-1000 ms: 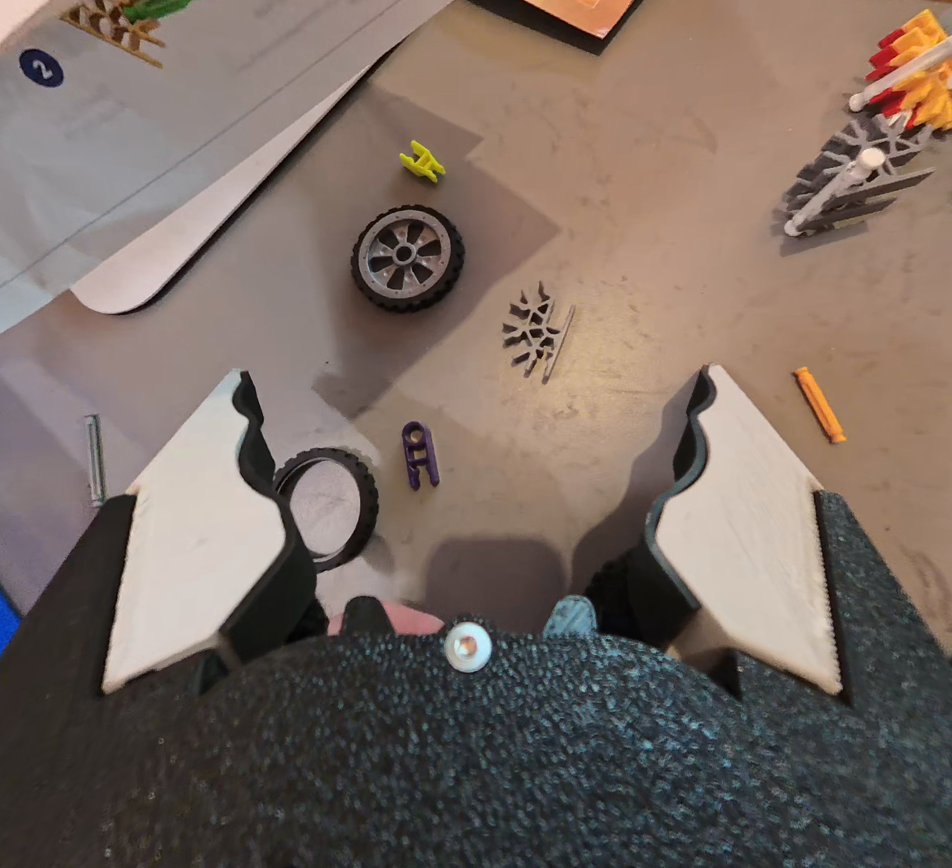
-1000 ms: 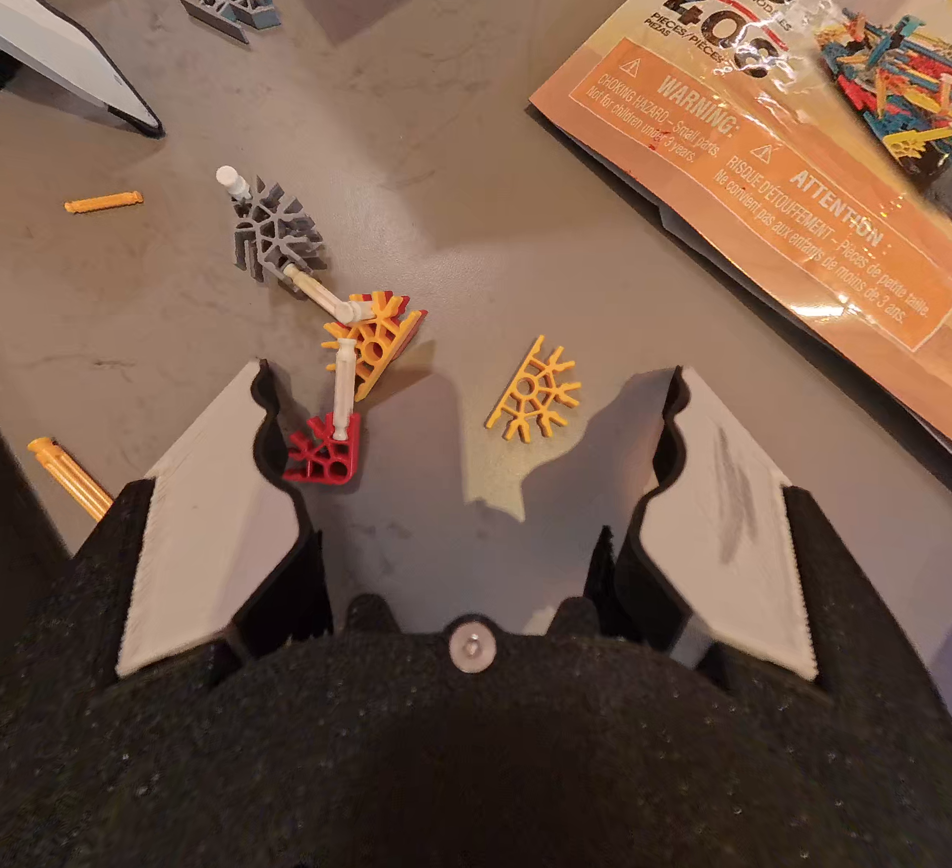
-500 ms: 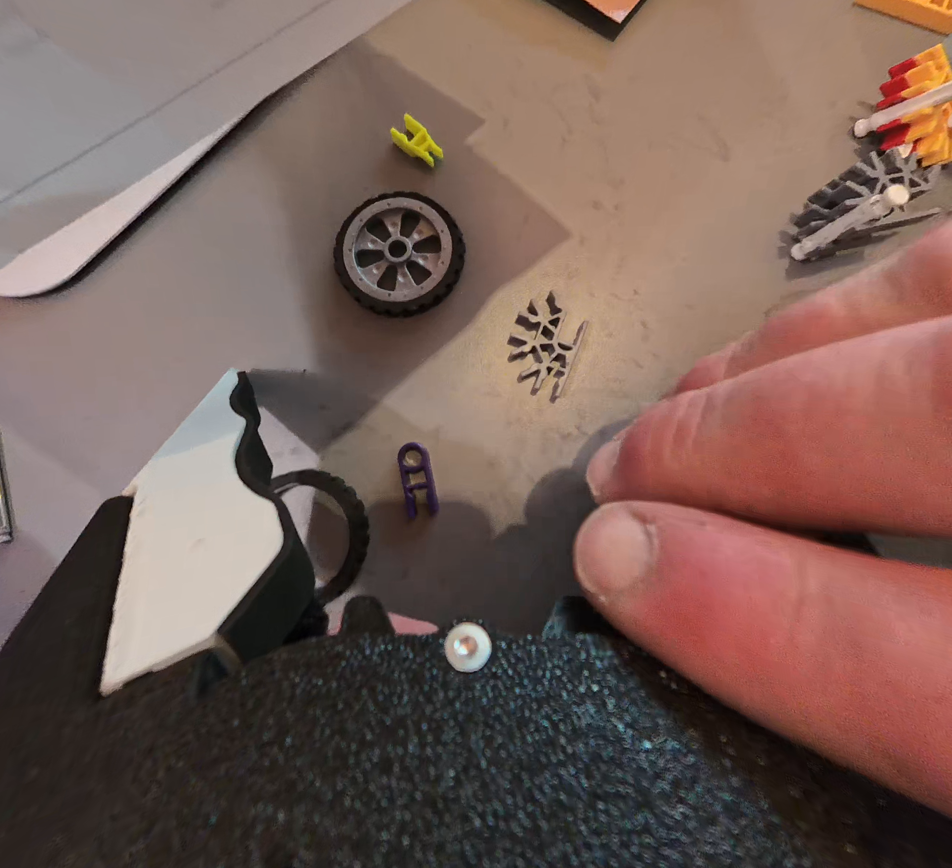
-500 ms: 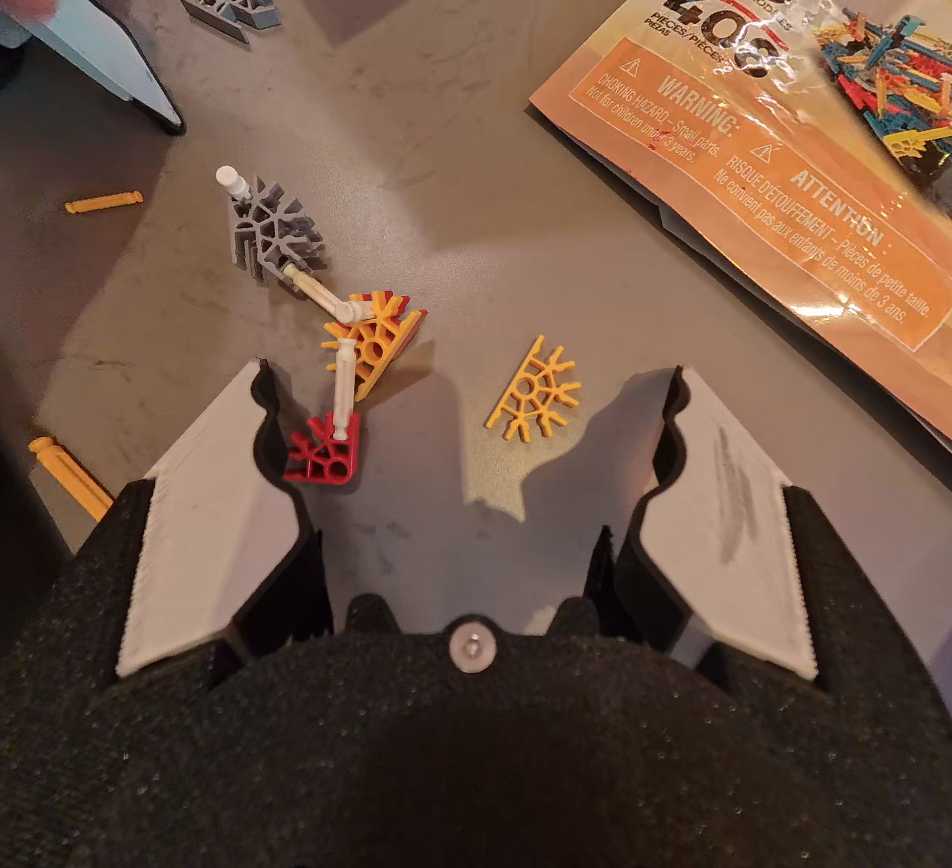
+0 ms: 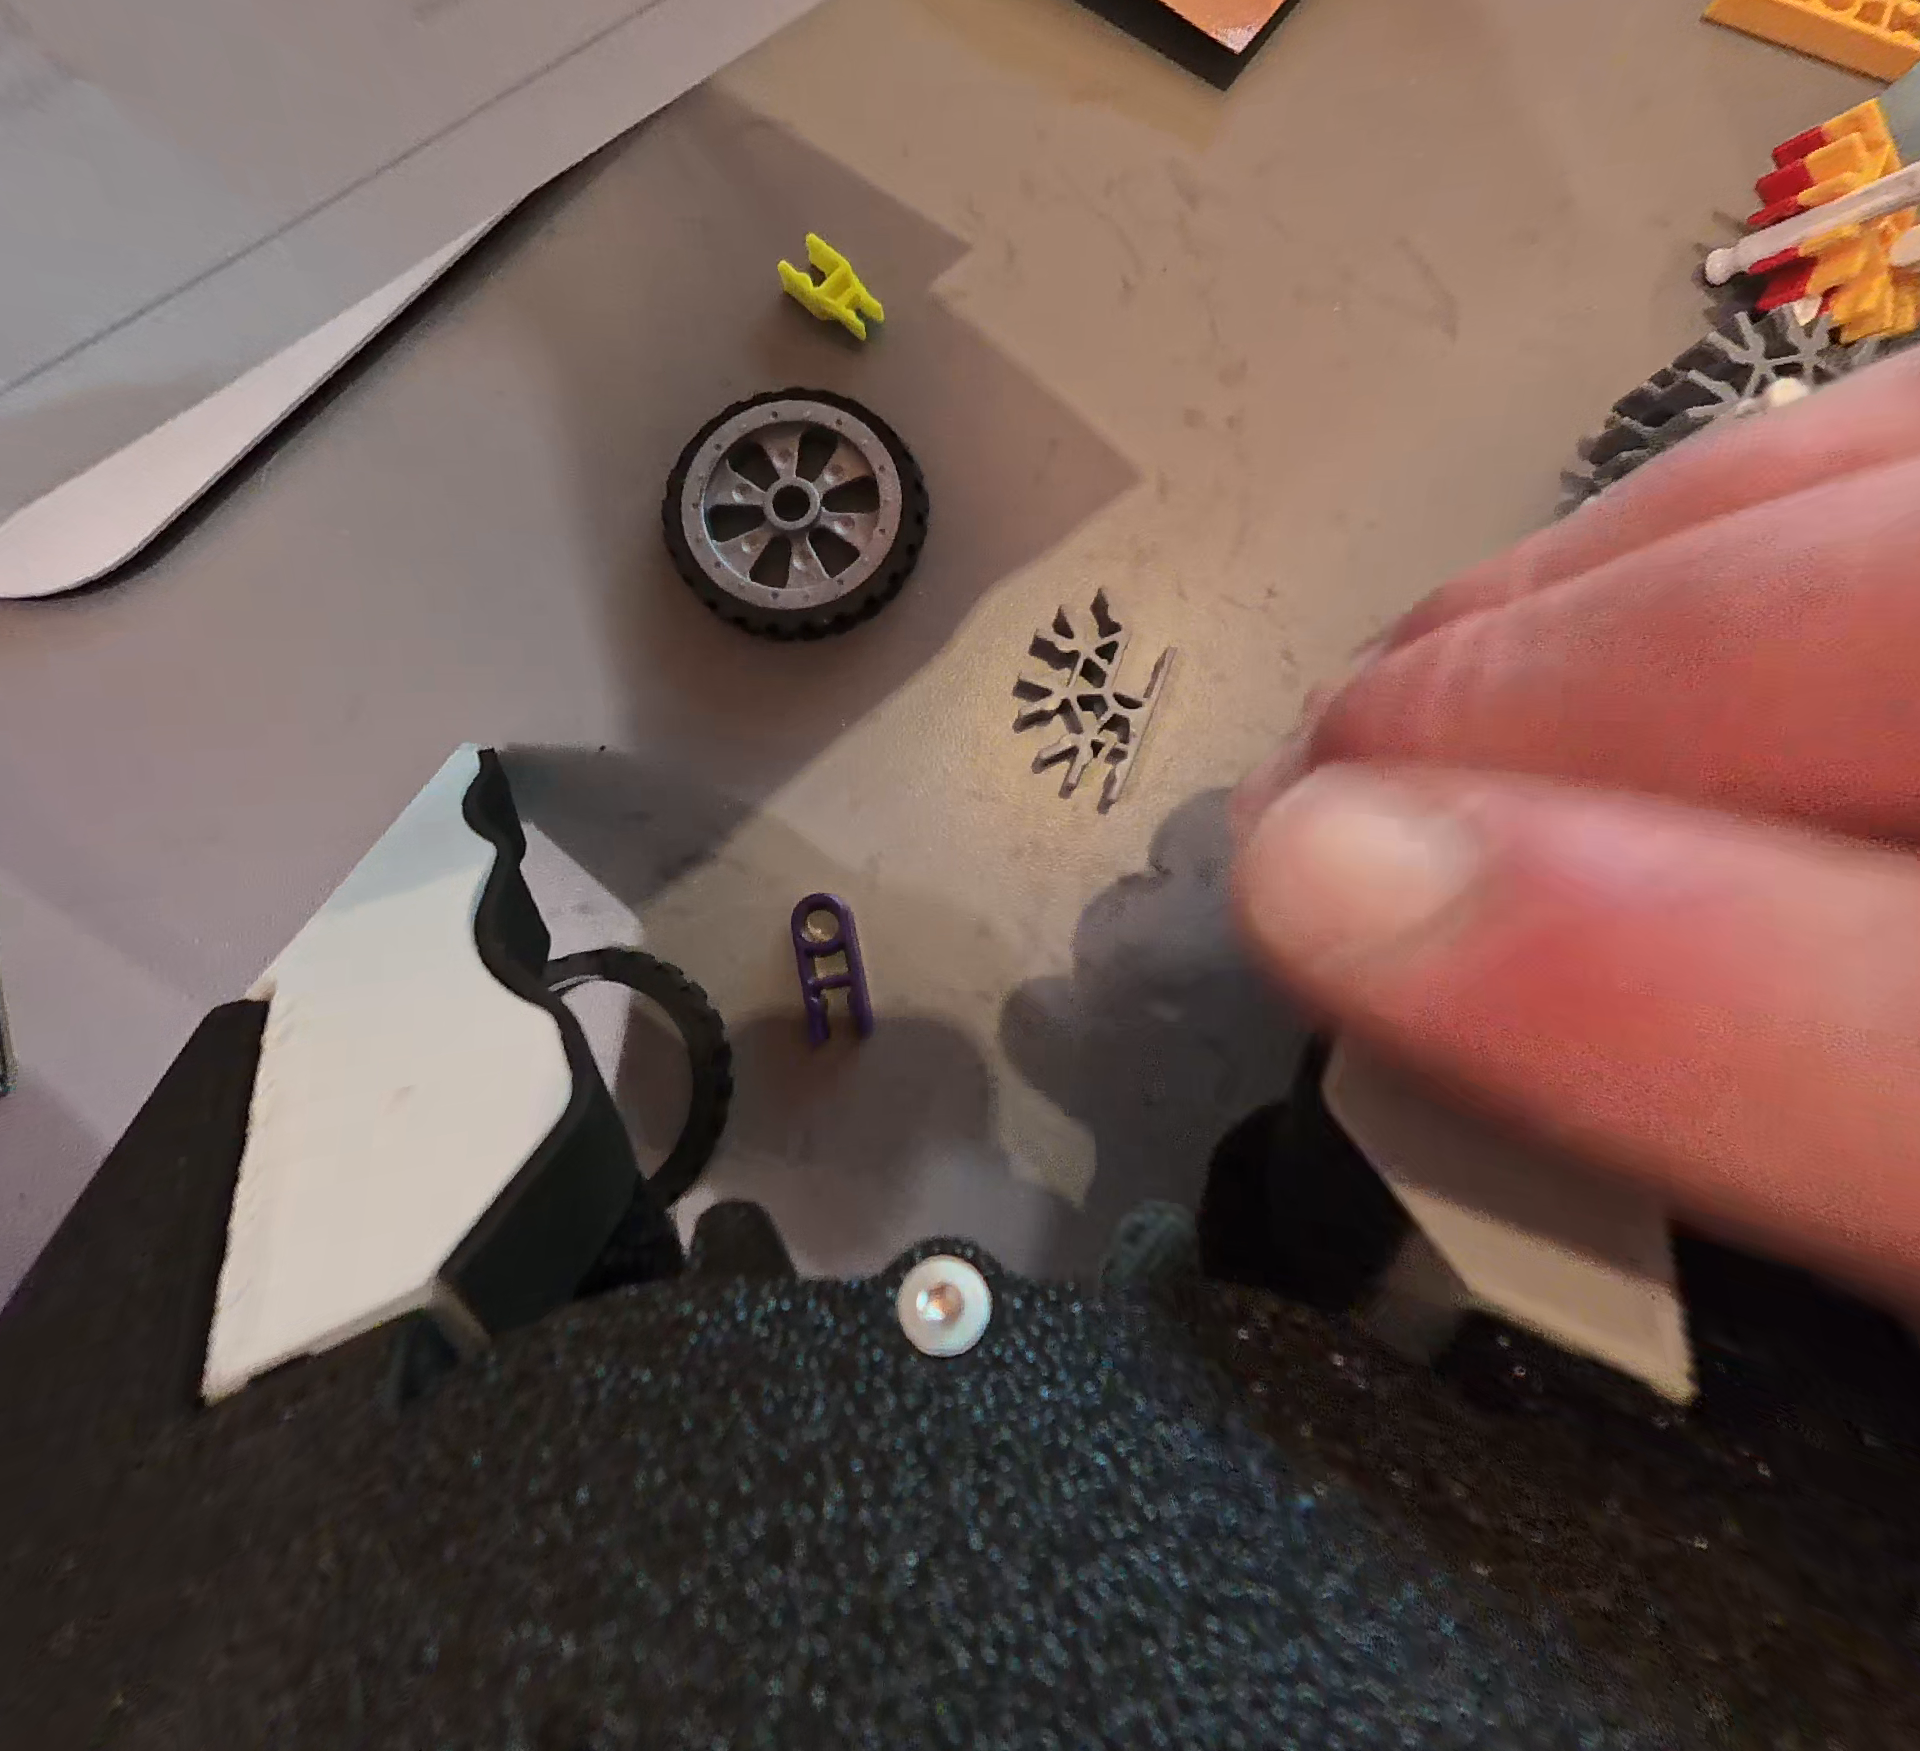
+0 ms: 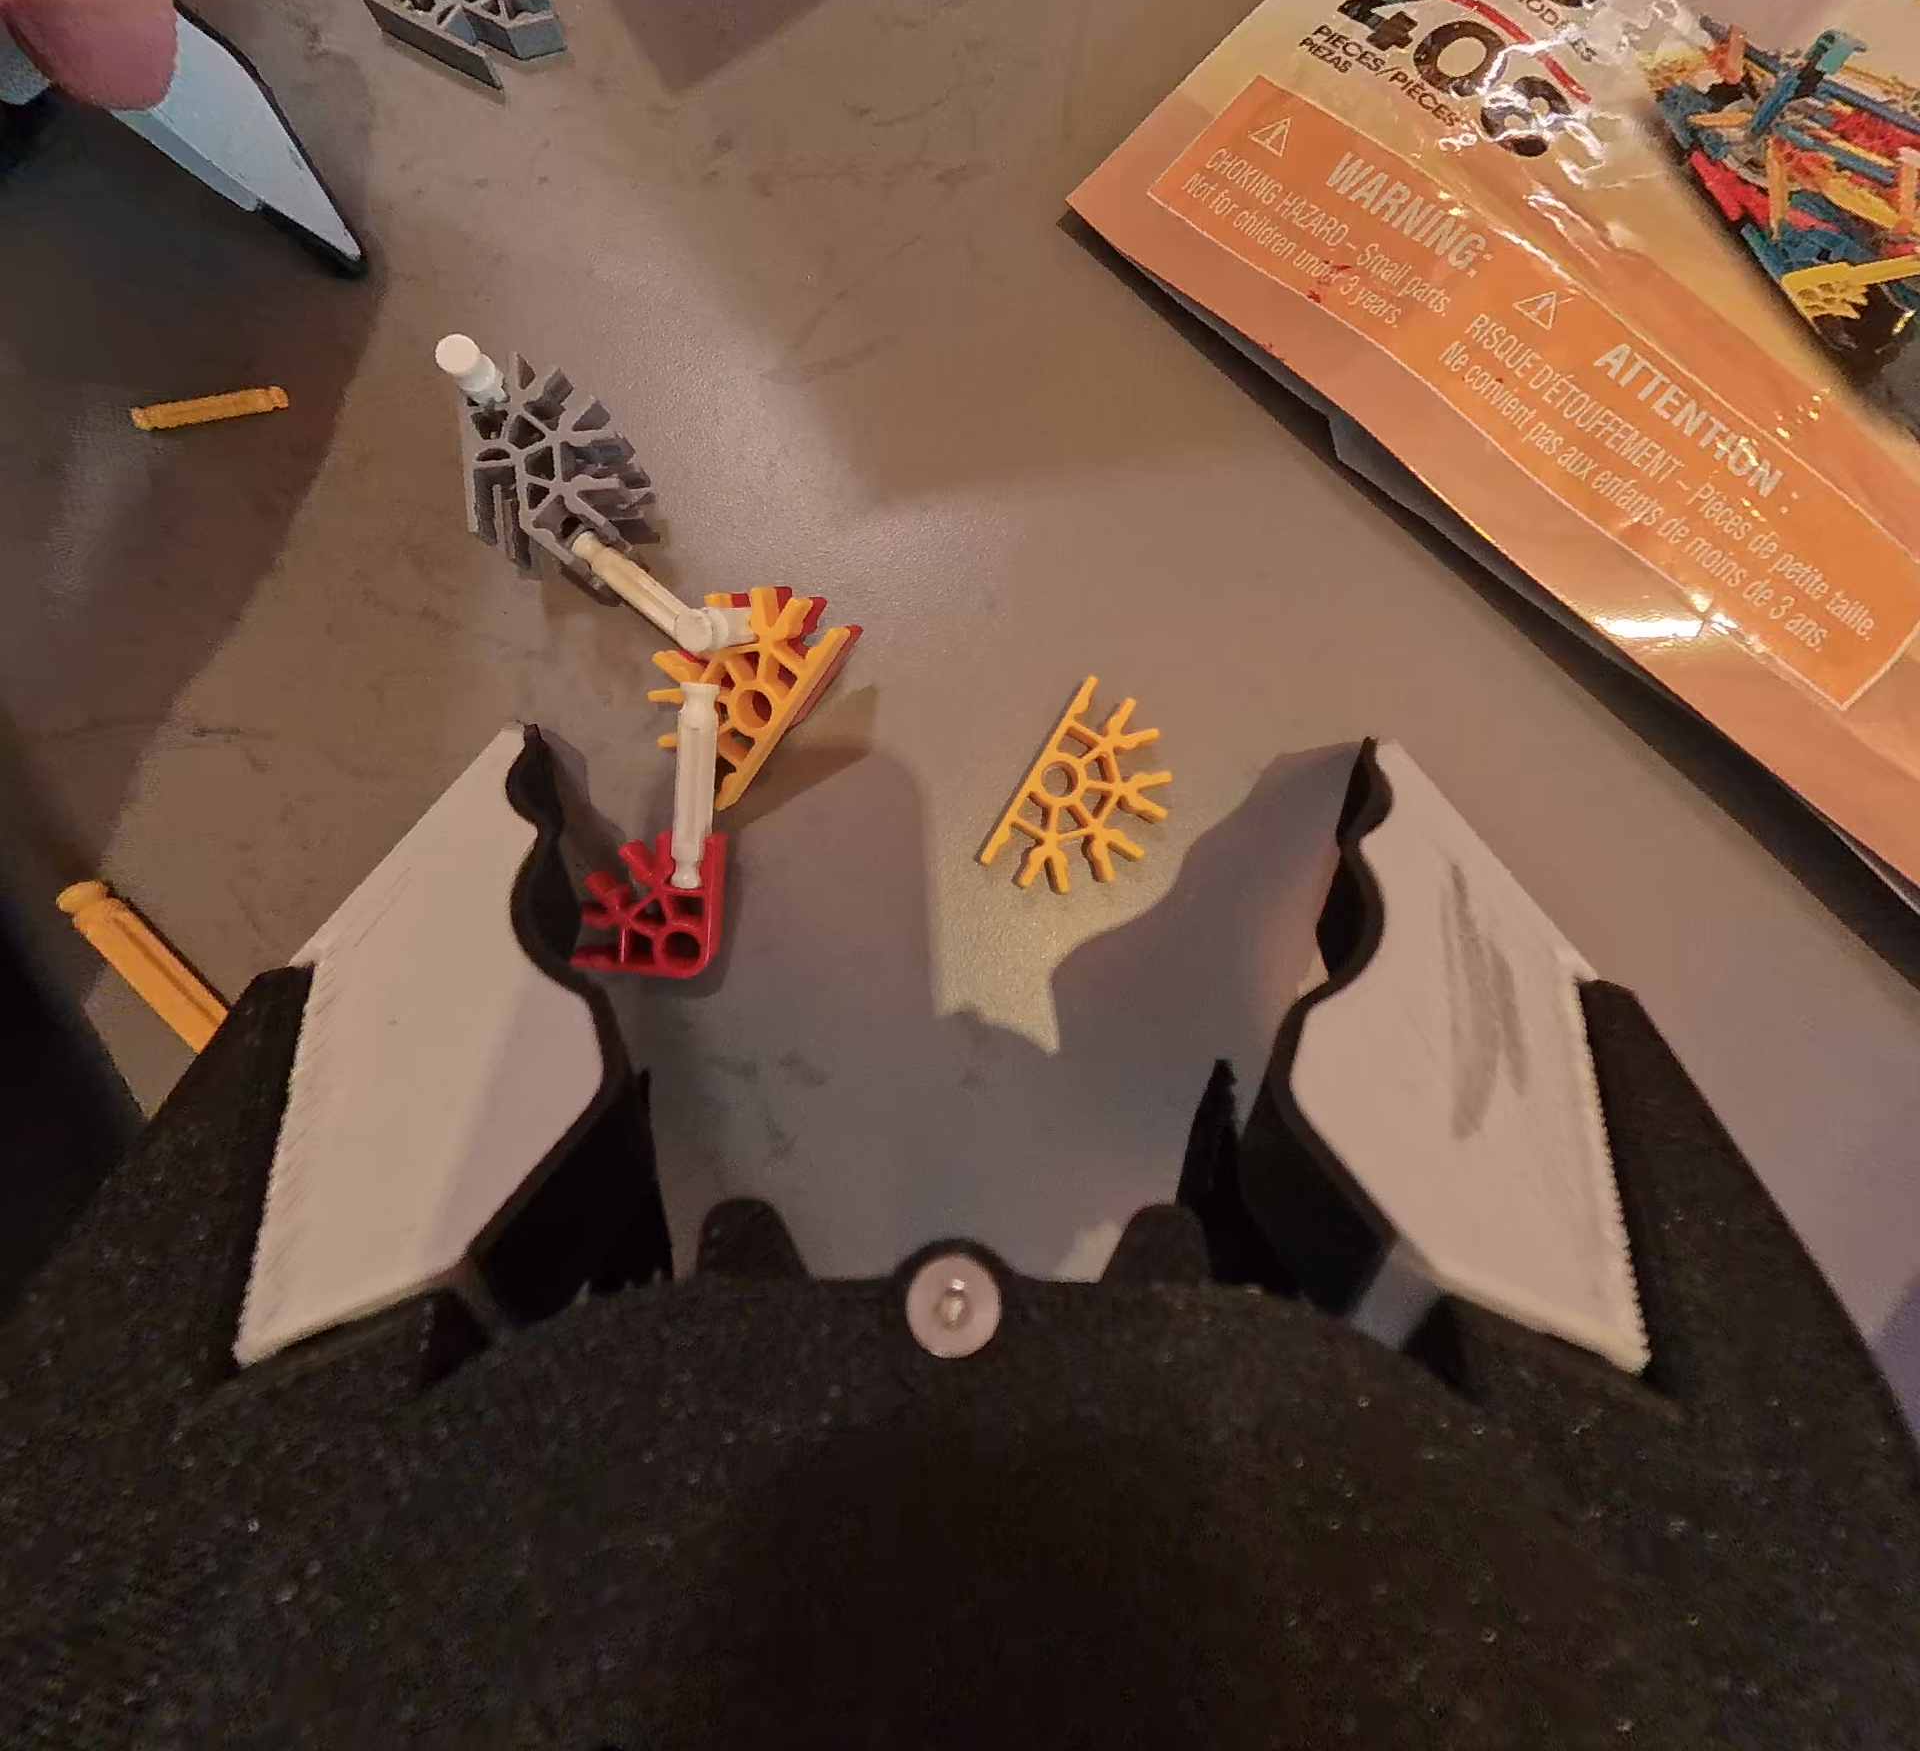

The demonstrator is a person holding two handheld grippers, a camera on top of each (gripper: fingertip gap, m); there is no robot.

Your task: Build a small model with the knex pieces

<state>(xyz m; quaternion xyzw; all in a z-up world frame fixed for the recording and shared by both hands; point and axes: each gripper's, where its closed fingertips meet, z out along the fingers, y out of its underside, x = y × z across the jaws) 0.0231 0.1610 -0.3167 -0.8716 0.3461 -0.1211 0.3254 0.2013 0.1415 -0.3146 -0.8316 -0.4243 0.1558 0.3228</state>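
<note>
My left gripper (image 5: 956, 766) is open and empty above the grey table (image 5: 1299, 267). A person's hand (image 5: 1610, 818) lies over its right finger and hides the tip. A purple connector (image 5: 829, 969) lies between its fingers, and a black tyre ring (image 5: 681, 1067) sits against the left finger (image 5: 395, 1078). Ahead lie a grey connector (image 5: 1091, 699), a grey wheel (image 5: 795, 512) and a yellow-green clip (image 5: 829, 304). My right gripper (image 6: 948, 745) is open and empty. A yellow connector (image 6: 1081, 792) lies between its tips. A red connector (image 6: 655, 912) on a white rod (image 6: 691, 766) touches its left finger.
A chain of yellow-red (image 6: 758, 673) and grey connectors (image 6: 551, 465) lies ahead of the right gripper. An orange parts bag (image 6: 1558, 330) fills the right side. An instruction sheet (image 5: 312, 39) lies far left. Orange rods (image 6: 208, 408) lie at the left. The left gripper's finger (image 6: 249, 143) shows top left.
A person's hand has come in over the left gripper's right finger, and the left view has shifted slightly forward. The right gripper has not moved.
</note>
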